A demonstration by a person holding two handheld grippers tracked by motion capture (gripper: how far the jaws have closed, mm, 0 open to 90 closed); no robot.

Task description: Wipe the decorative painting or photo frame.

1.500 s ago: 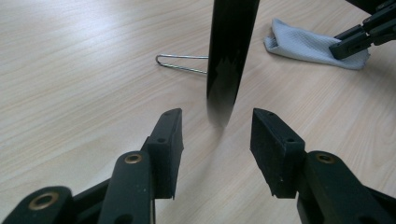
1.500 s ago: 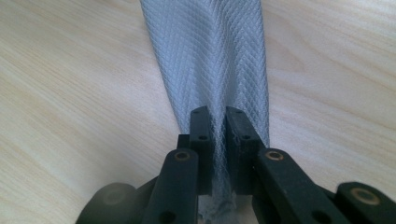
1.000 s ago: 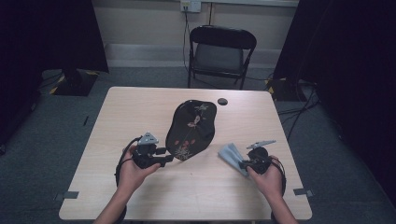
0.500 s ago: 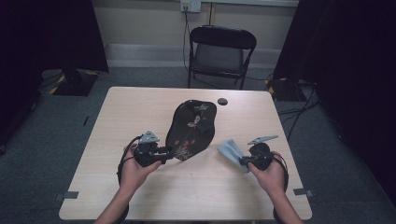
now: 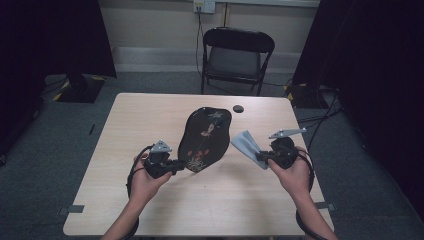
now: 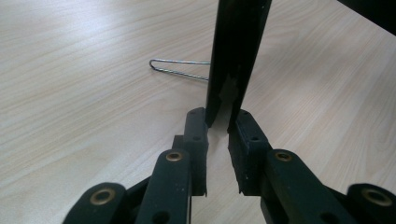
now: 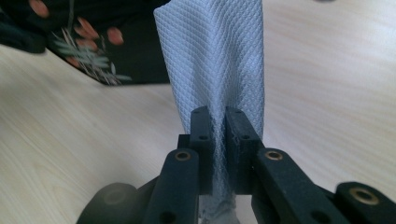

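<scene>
High view shows a person at a wooden table (image 5: 125,210) with tongs in each hand. The left gripper (image 5: 176,165) has just been closing on the near edge of a dark tray (image 5: 206,137) with flower pattern, and this edge is between its jaws. The tray lies in the middle of the table and seems a little lifted at the near end. The right gripper (image 5: 264,159) is fully closed on a pale blue cloth (image 5: 246,142), which stands up from the jaws, just beside the right edge of the tray.

The step in hand looks like wiping the tray with the cloth while the left gripper keeps it steady. To do it well, I think the left grip must stay firm, because the edge is thin and glossy and may slip. The right hand should bring the free part of the cloth flat onto the surface, not the hard jaws, and wipe in gentle strokes away from the held end, so the tray is not pushed out of the left jaws.

Left gripper view shows what the high view does not: the tray (image 6: 236,51) edge-on, thin, sitting between the pads (image 6: 196,128) with a small chip on its edge, and a wire loop (image 6: 180,67) behind it, maybe a stand. Right gripper view shows the woven diamond texture of the cloth (image 7: 217,56) pinched tight, and the orange flowers of the tray (image 7: 93,51) close on the left. The high view alone shows a small dark disc (image 5: 238,108) far on the table and a chair (image 5: 237,55) beyond.
</scene>
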